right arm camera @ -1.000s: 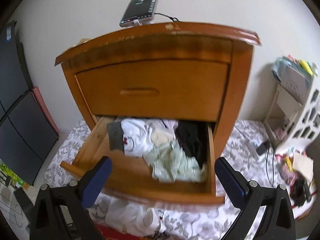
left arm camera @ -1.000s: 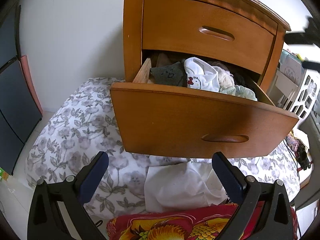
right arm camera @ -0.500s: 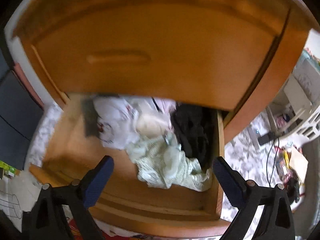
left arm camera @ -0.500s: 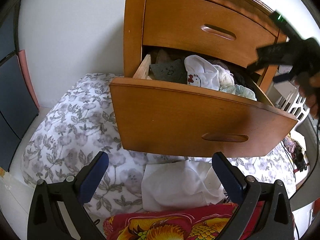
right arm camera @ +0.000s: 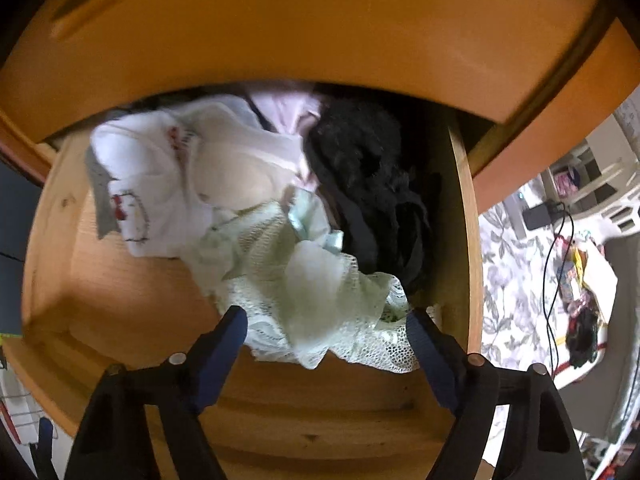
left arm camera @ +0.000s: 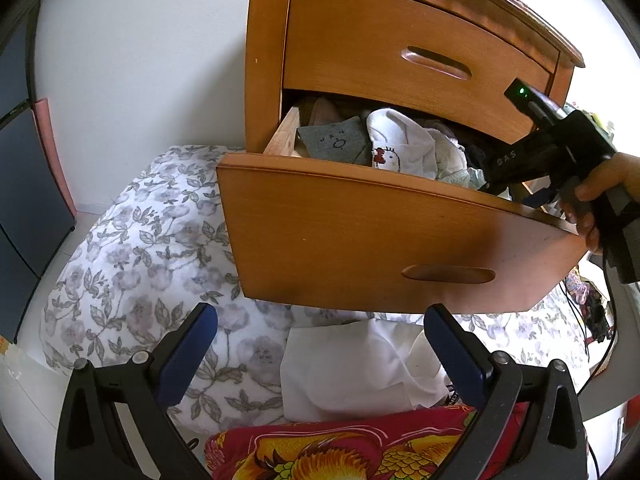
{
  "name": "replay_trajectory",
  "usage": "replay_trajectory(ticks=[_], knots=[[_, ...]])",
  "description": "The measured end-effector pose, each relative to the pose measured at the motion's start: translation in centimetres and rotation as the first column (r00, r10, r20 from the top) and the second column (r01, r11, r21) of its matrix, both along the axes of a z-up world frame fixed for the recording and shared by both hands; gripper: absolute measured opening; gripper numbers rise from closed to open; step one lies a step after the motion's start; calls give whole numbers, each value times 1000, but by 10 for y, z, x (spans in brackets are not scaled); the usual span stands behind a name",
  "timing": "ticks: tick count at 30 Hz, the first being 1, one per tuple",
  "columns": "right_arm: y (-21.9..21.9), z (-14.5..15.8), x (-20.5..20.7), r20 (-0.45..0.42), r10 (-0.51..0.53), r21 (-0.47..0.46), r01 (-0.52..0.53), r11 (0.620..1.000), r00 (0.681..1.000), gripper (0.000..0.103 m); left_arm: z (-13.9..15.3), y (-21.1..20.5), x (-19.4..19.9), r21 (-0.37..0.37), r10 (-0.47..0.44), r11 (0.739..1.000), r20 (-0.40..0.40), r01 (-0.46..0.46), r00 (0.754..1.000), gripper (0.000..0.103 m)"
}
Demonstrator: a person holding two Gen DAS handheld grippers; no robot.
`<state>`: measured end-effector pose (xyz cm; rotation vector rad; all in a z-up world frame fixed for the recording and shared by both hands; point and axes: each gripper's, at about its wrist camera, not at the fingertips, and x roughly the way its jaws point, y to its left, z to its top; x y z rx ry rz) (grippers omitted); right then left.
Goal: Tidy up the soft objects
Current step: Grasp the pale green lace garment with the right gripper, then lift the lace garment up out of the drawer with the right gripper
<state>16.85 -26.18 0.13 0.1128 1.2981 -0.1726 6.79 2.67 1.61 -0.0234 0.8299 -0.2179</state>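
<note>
The lower drawer [right arm camera: 132, 304] of a wooden nightstand [left arm camera: 360, 40] stands pulled out, with soft clothes heaped in it. My right gripper [right arm camera: 326, 332] points down into it. Its jaws are closing, and the near edge of a pale green lace garment [right arm camera: 304, 280] lies between the fingertips, not visibly pinched. Beside it lie a white garment with red print [right arm camera: 152, 184], a cream piece [right arm camera: 240, 176] and a black garment [right arm camera: 368, 184]. My left gripper [left arm camera: 320, 356] hangs open and empty over a white cloth [left arm camera: 352, 368] on the floor bedding.
A floral quilt [left arm camera: 152, 248] spreads under the nightstand, with a red and gold fabric [left arm camera: 340, 452] at the near edge. A hand holds the right gripper's black body [left arm camera: 552, 152] at the drawer's right end. Cables and a white rack [right arm camera: 592, 200] stand right of the drawer.
The right gripper has dropped from facing the nightstand to pointing down into the drawer, and its jaws have narrowed. In the left wrist view it came in from the right. The left gripper has stayed put.
</note>
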Motion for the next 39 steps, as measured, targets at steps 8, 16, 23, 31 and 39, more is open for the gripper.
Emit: replay_trajectory(ticks=[8,16,23,31,39], knots=[[-8,-16,1,-37,-14,16,14,1000,999,59,-2,1,2,-8,-1,1000,-11,1,1000,103],[-12,-17,-2,-9,-16,26,17,1000,1000,25,-3,1,2,-8,-2,1000,-13,2,1000,103],[-20,2,-15,37,-13,13,12,1000,999,11,-3,1,2,-10,-3,1000,-20,3,1000,103],[-28,37,-38,124,-14,28,11,1000,992,11,-4,1,2,-10,-3,1000,-25,3,1000,103],[-19,75,-56,266,-5,55,-10,998,964,11,-4,1,3,-7,-5,1000,-29,4,1000,103]])
